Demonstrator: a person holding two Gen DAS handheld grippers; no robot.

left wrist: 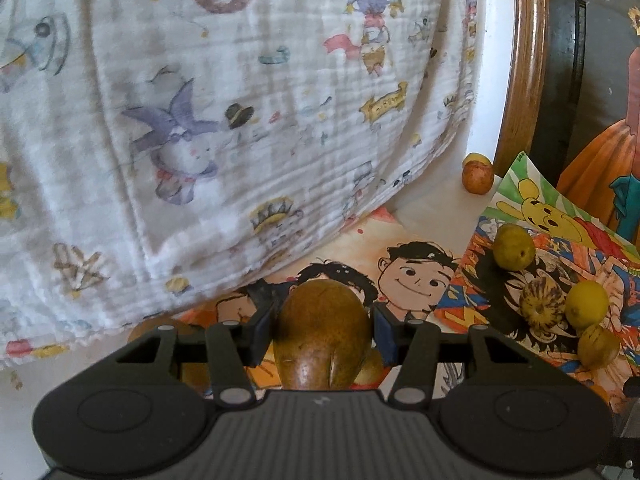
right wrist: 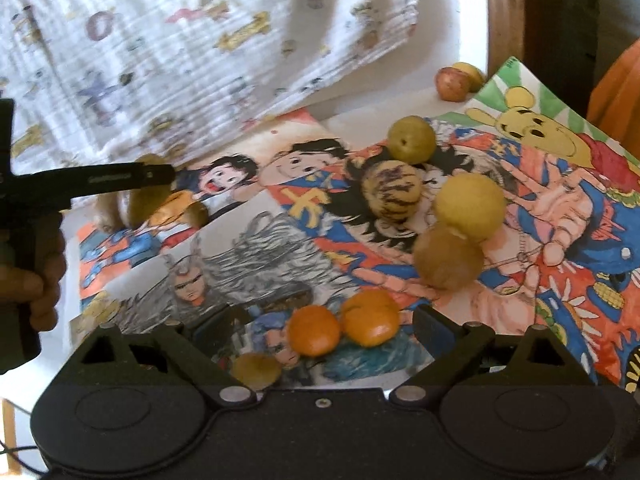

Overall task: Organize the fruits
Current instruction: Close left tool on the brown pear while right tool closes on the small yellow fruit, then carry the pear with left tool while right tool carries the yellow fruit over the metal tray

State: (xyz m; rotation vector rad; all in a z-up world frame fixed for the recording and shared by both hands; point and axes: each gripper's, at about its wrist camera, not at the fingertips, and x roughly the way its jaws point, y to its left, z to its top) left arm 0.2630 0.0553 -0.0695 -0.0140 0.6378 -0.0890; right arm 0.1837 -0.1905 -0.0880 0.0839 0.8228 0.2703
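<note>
**Pear caught between fingers**

The left gripper (left wrist: 322,326) is clamping a brown pear (left wrist: 322,334) above the cartoon drawings (left wrist: 416,276). The right gripper (right wrist: 320,326) is hovering with jaws spread wide over two oranges (right wrist: 344,326), holding nothing, near yellow-green fruits (right wrist: 440,200).

two oranges (right wrist: 314,336), one striped melon (right wrist: 390,194), one brown pear (left wrist: 324,332), two grippers (right wrist: 320,320)

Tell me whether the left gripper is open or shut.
Shut: the left gripper has both fingers pressed against the brown pear between them.
</note>
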